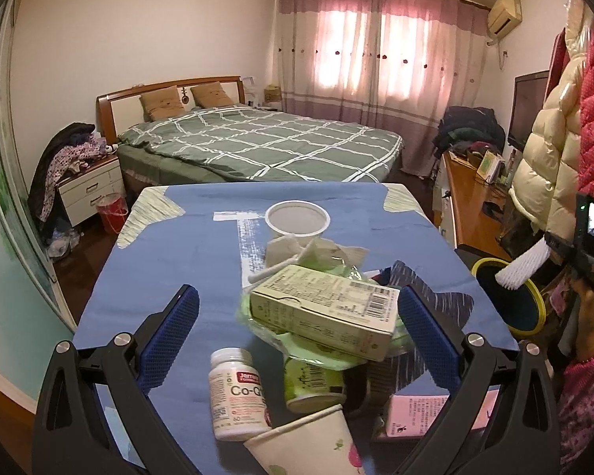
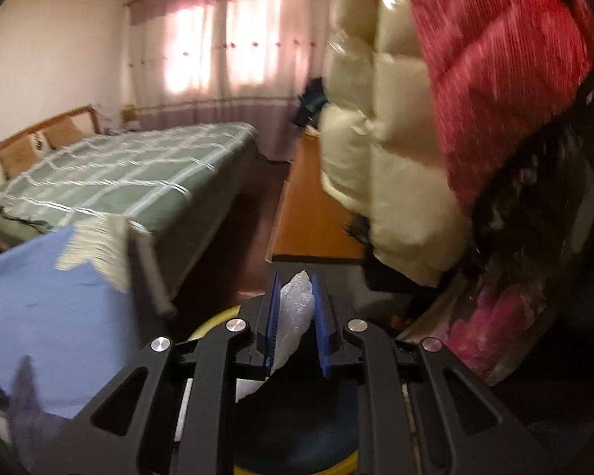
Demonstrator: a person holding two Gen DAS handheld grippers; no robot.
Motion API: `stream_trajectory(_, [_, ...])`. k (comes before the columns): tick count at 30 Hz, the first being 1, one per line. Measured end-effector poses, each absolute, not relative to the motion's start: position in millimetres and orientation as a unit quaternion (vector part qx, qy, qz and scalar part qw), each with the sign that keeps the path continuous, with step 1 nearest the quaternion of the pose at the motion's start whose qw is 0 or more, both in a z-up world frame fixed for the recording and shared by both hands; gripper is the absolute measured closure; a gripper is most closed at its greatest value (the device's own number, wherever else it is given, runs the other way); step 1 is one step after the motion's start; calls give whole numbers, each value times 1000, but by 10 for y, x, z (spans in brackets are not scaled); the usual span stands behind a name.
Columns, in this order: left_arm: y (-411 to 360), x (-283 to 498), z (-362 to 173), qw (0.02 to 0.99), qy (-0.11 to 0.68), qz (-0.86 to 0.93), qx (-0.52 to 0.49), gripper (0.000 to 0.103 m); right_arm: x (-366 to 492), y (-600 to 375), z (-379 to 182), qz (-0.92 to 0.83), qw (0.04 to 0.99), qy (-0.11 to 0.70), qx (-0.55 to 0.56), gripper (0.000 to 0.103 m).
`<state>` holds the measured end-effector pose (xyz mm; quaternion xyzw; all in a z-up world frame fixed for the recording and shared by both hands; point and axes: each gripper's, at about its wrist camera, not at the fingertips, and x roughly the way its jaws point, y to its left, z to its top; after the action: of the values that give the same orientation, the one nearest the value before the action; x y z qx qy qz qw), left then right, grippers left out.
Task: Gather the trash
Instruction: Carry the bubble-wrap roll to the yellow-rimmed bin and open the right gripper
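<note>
Right gripper (image 2: pixel 293 316) — jaws grasping white foam wrap (image 2: pixel 295 308) over yellow-rimmed bin (image 1: pixel 522 301). Left gripper (image 1: pixel 297 340) — jaws released; carton (image 1: pixel 328 312), bottle (image 1: pixel 235 392), cups remain on desk (image 1: pixel 158 277).

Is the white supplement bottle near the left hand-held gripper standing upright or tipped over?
Upright. The supplement bottle stands on the blue table cover with its white cap on top and its label reading level.

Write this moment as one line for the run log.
right hand-held gripper: shut on white foam piece, over yellow-rimmed bin | left hand-held gripper: open, around green carton
</note>
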<state>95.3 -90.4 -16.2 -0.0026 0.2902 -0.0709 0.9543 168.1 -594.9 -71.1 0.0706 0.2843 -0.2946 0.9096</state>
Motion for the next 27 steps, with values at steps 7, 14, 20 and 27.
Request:
stream_trajectory(7, [-948, 942, -137, 953, 293, -73, 4, 4, 1718, -6104, -914, -308, 897, 308, 80, 66])
stream_trajectory(14, [-905, 872, -146, 953, 295, -64, 6, 4, 1397, -5811, -750, -268, 915, 284, 96, 55])
stream_trajectory(20, [-754, 737, -236, 950, 309, -46, 7, 4, 1017, -5382, -620, -224, 935, 258, 98, 50])
stream_trajectory(27, [-841, 880, -361, 940, 330, -82, 29, 4, 799, -5197, -550, -187, 942, 253, 115, 49])
